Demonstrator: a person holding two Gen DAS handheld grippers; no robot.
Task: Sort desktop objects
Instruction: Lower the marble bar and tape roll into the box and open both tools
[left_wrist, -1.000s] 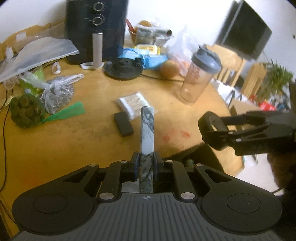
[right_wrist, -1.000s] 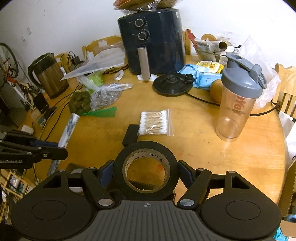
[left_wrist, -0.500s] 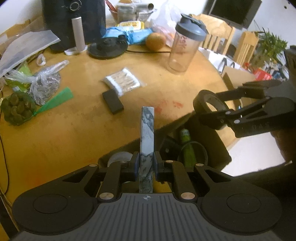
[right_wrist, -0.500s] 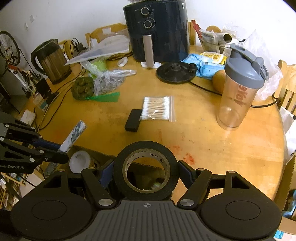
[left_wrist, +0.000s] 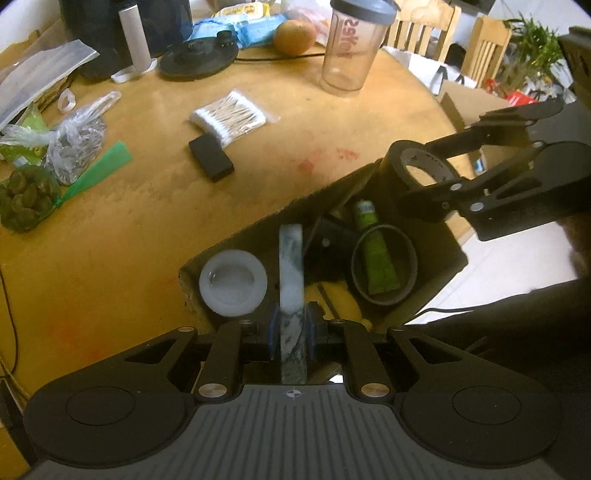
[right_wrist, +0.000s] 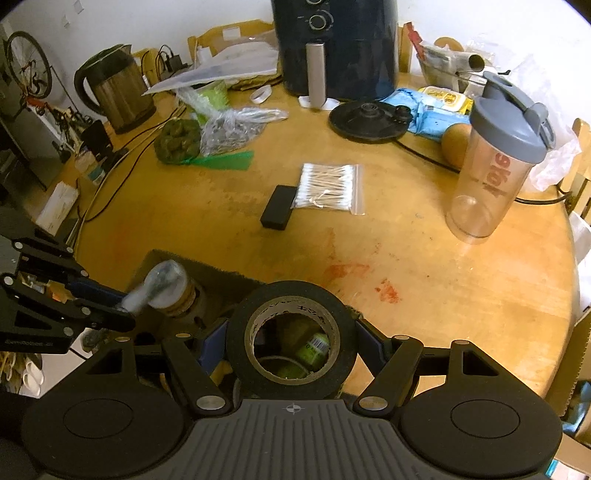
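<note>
The table (right_wrist: 424, 258) is yellow-orange wood with red smears. The slim bar (left_wrist: 291, 269) is white marbled with grey-blue veins. The tape roll (right_wrist: 291, 343) is black with a tan printed core. The tube (left_wrist: 375, 254) is green. The round lid (left_wrist: 232, 282) is white. The small block (right_wrist: 279, 211) is matte black. The cotton swabs (right_wrist: 327, 186) are white-tipped on tan sticks in a clear bag. The shaker bottle (right_wrist: 491, 177) is clear with red lettering and a grey cap. The air fryer (right_wrist: 336, 40) is dark navy.

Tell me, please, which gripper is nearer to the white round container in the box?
Left. The left gripper, holding the marbled stick, sits right beside the white round container. The right gripper, holding the black tape roll, hovers over the box's far corner.
</note>
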